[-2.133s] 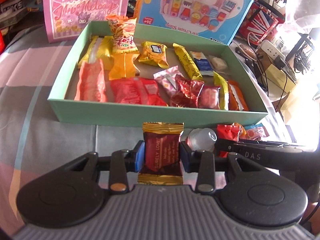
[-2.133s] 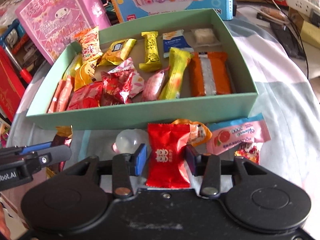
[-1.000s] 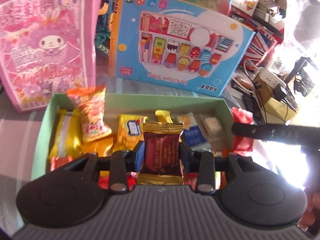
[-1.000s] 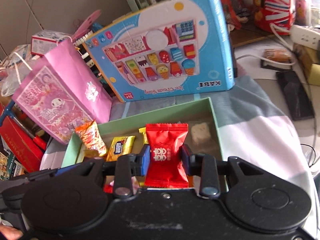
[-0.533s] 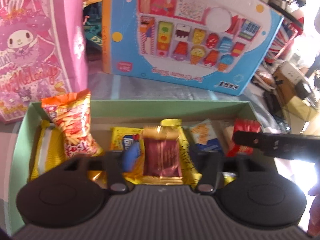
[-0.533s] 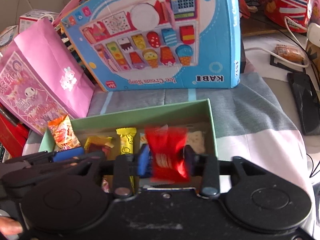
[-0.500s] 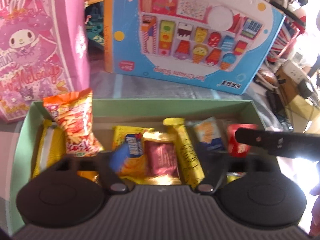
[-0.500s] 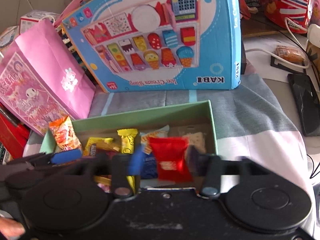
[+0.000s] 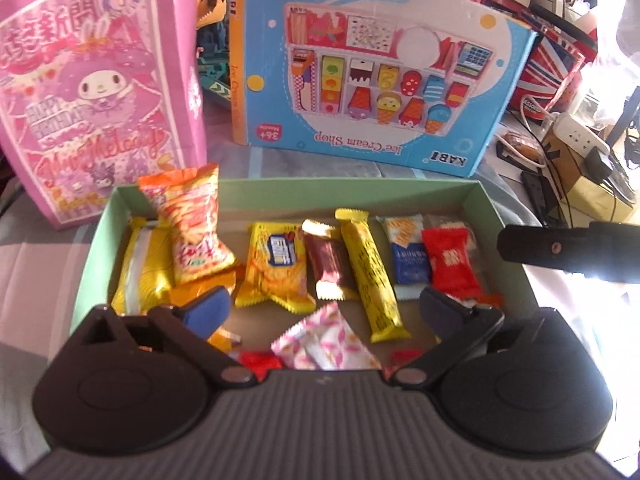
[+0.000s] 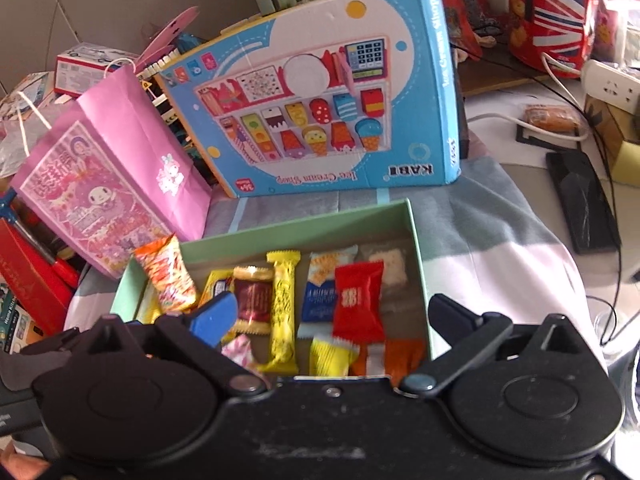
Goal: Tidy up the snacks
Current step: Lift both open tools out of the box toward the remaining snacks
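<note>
A green box holds several wrapped snacks. My left gripper is open and empty above the box. The maroon gold-edged snack lies in the box between a yellow packet and a long yellow bar. My right gripper is open and empty above the box. The red snack lies in the box beside a blue packet; it also shows in the left wrist view. The maroon snack shows in the right wrist view.
A pink gift bag and a blue Ice Cream Shop toy box stand behind the green box. A power strip, cables and a dark phone lie to the right. The right gripper's body reaches in at the right.
Both grippers carried their snacks from the cloth up over the box, then opened. The maroon snack and the red snack dropped into the box and now lie there.
</note>
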Demonstrator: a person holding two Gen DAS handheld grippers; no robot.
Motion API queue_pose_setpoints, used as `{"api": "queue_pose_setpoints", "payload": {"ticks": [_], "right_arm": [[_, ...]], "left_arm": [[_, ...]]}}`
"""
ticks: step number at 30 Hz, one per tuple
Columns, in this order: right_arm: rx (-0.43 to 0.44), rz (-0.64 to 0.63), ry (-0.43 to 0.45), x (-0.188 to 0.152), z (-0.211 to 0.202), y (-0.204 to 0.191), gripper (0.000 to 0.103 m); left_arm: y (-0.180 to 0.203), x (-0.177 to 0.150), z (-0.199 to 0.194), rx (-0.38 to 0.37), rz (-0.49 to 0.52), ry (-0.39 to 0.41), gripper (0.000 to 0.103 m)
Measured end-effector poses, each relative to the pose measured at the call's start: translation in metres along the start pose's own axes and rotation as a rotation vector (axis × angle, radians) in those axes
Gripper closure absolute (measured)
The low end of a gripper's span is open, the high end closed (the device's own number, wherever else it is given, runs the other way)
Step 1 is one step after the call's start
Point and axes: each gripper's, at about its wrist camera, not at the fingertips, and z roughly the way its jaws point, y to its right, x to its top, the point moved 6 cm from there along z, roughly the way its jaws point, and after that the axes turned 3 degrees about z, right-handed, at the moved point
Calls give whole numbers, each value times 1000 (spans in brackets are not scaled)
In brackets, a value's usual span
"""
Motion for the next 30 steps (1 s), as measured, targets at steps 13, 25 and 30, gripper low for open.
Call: {"api": "queue_pose_setpoints", "payload": {"ticks": [13,25,30], "right_arm": [[52,33,16,-58,-69,1,0],[15,134,-43,-119,-79,48,0],[-34,163,-26,-140,-74,67,12]], "left_arm": [[14,-61,-67,-30,18,8,0],[23,-129,-56,-36,48,-84,0],[30,-141,-42,-25,79,-106,0]]}}
